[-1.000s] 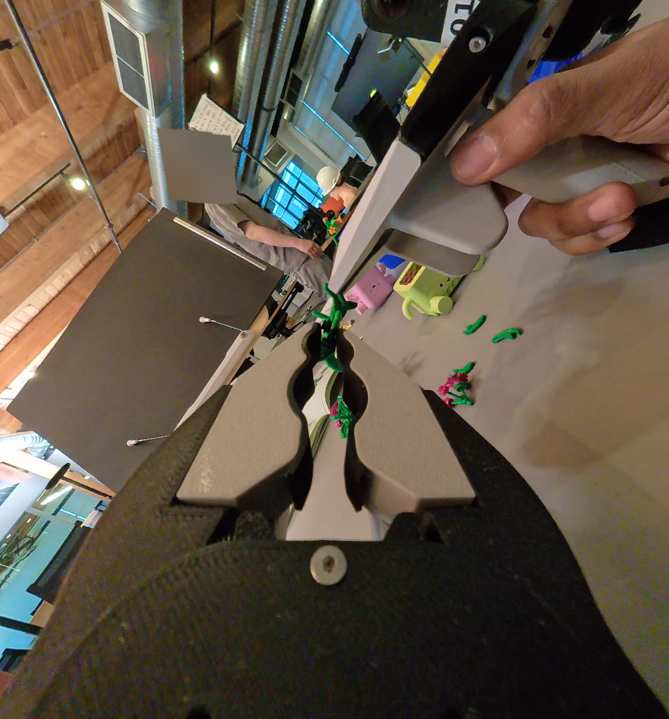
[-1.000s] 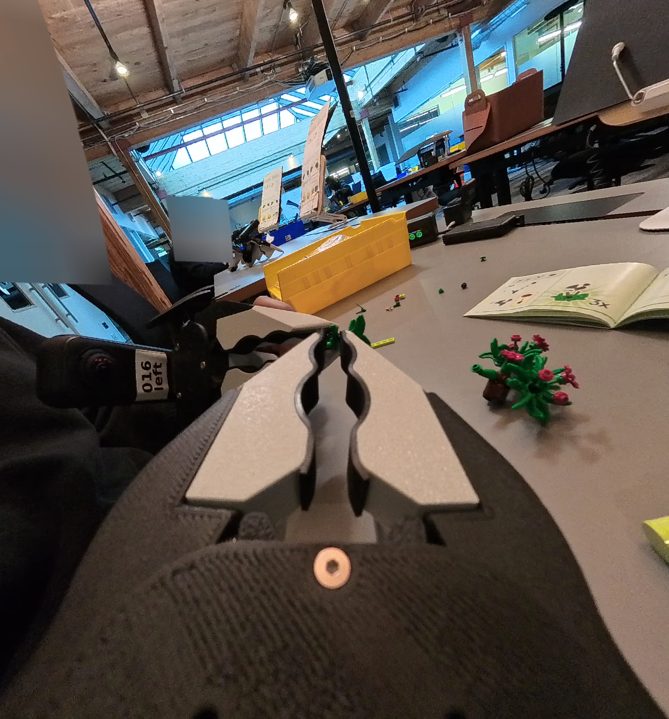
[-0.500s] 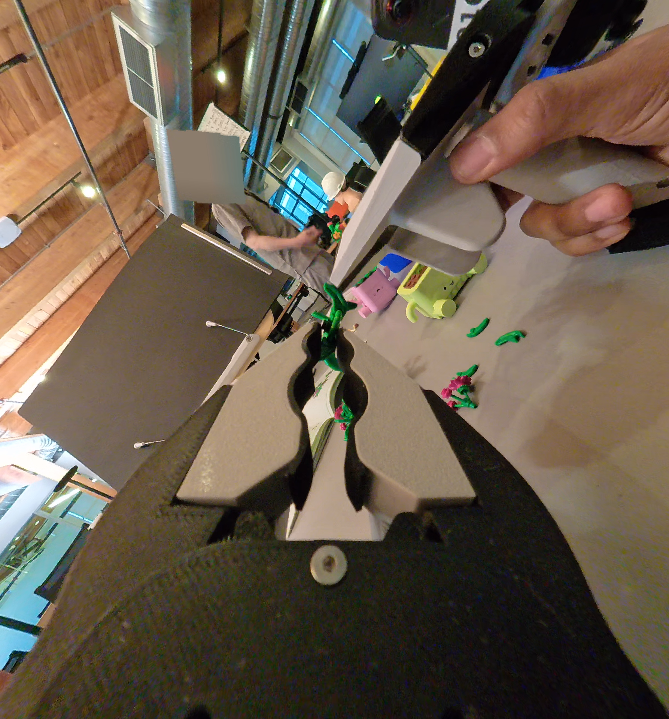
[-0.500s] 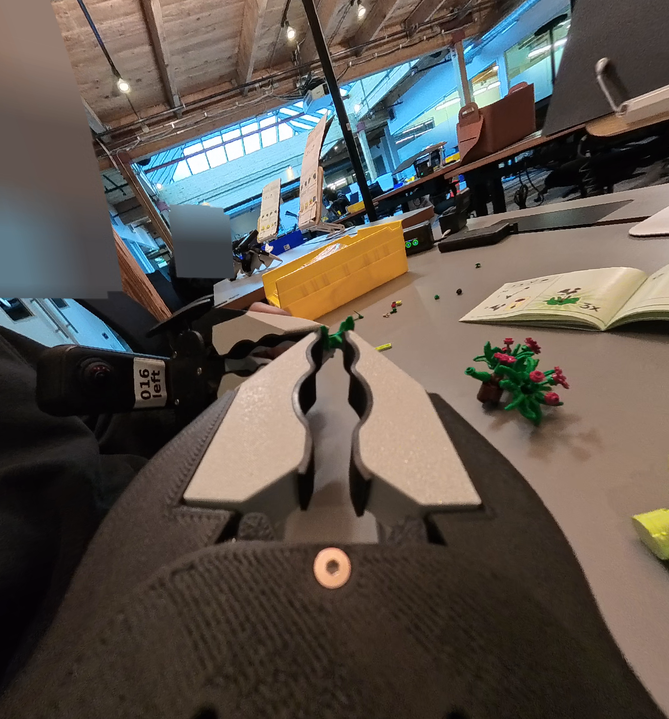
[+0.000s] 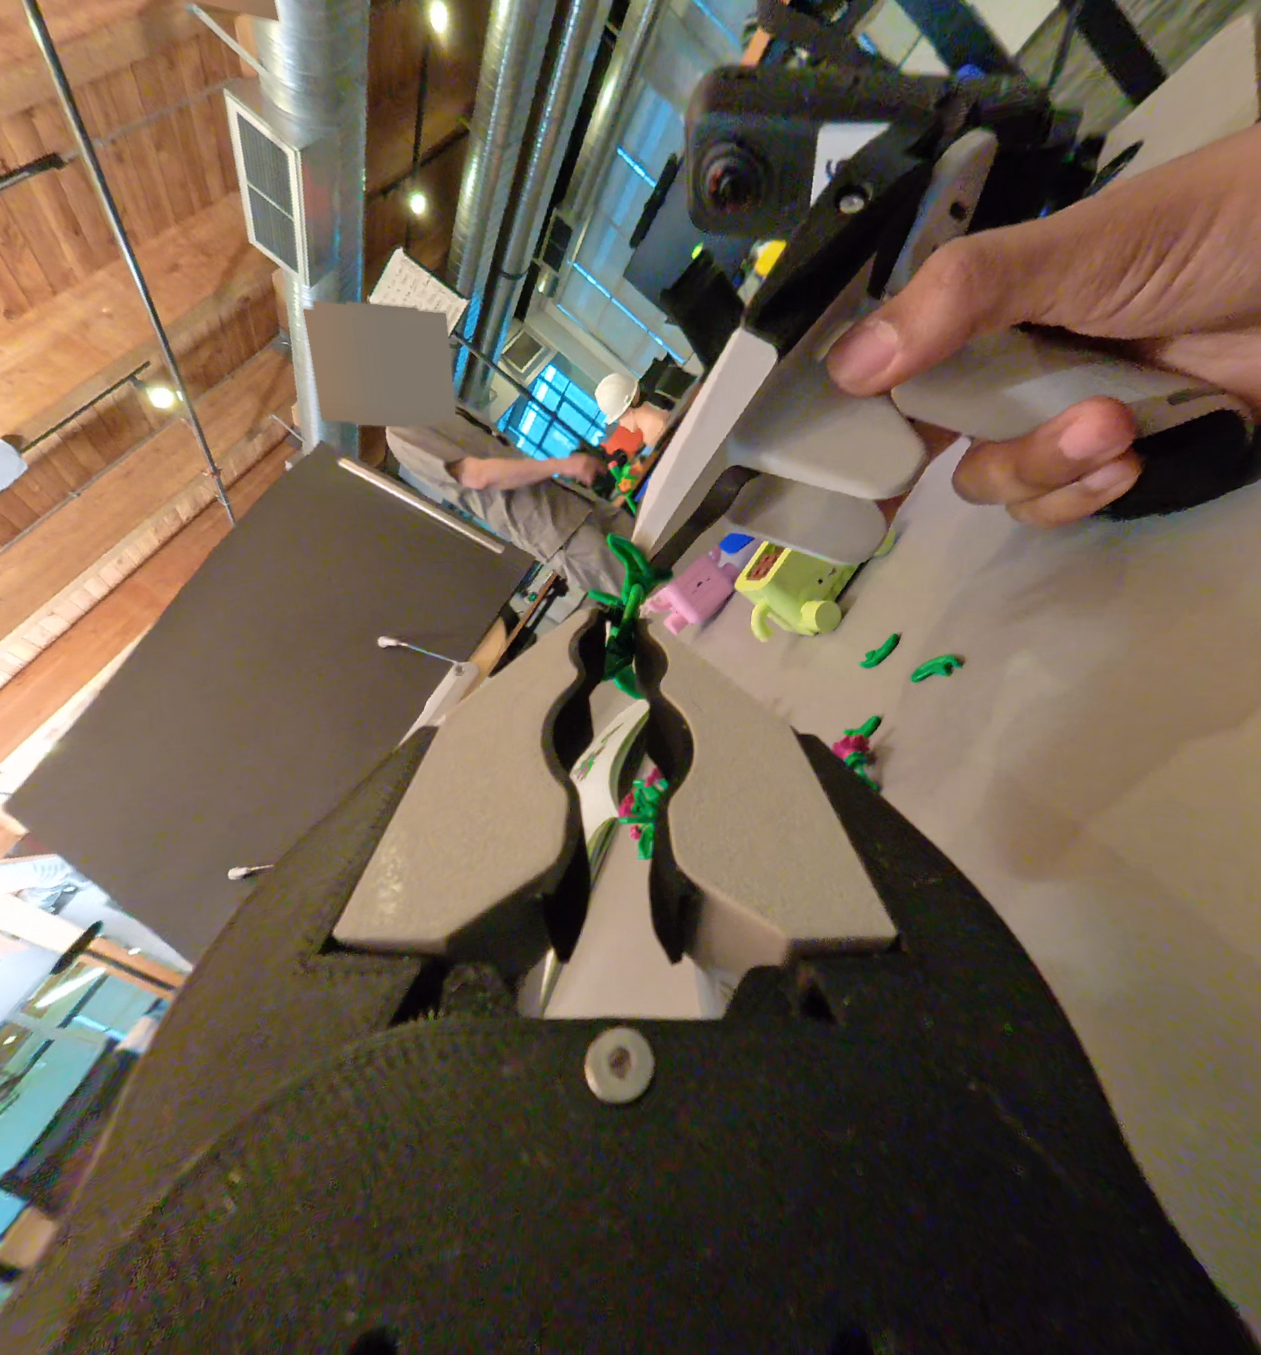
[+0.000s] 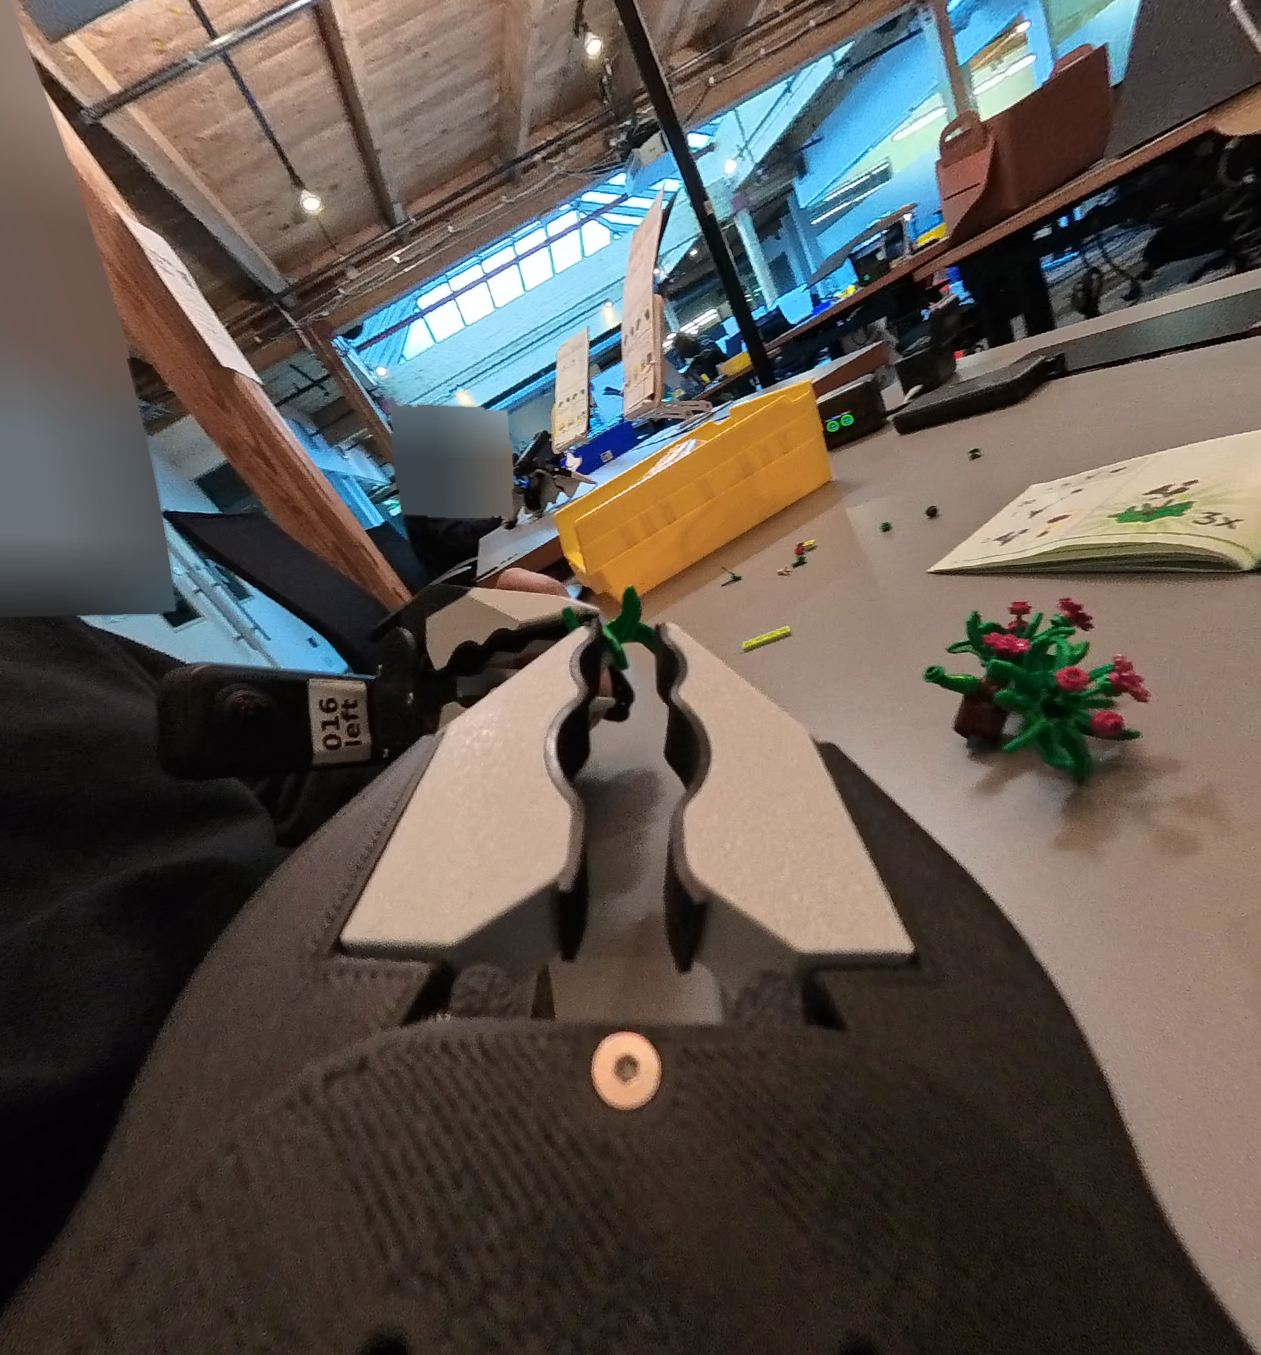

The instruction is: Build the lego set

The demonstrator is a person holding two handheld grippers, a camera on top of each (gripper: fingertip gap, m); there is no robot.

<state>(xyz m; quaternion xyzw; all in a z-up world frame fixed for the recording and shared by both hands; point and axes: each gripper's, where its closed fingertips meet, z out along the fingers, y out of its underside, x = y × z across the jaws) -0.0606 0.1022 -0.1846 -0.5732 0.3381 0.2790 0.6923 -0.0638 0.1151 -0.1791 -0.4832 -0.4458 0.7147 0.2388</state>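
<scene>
My left gripper [image 5: 623, 623] is shut on a thin green plant stem [image 5: 621, 645], held up off the grey table [image 5: 1052, 806]. My right gripper [image 6: 627, 634] meets it from the other side, its jaws nearly closed on the stem's green leaf end [image 6: 626, 619]. In the left wrist view the right gripper [image 5: 645, 546] comes in from the upper right, held by a hand [image 5: 1126, 308], with its tip at the top leaf. The left gripper [image 6: 576, 619] shows at the left of the right wrist view. A built flower bush [image 6: 1038, 689] with red blooms stands on the table.
An open instruction booklet [image 6: 1140, 513] and a yellow bin [image 6: 700, 491] lie farther back. A pink figure [image 5: 693, 590], a lime-green figure [image 5: 796, 586], loose green pieces [image 5: 880, 651] and a small flower sprig [image 5: 858, 748] sit on the table. People sit at other desks. Only a small space, under 4 cm, lies between the two pairs of fingers. The built flower bush [image 6: 1038, 689] is about 12 cm from my right fingertips.
Both grippers stay joined at the green stem and have drifted a little. The right gripper's jaws look slightly wider at the tips than before.
</scene>
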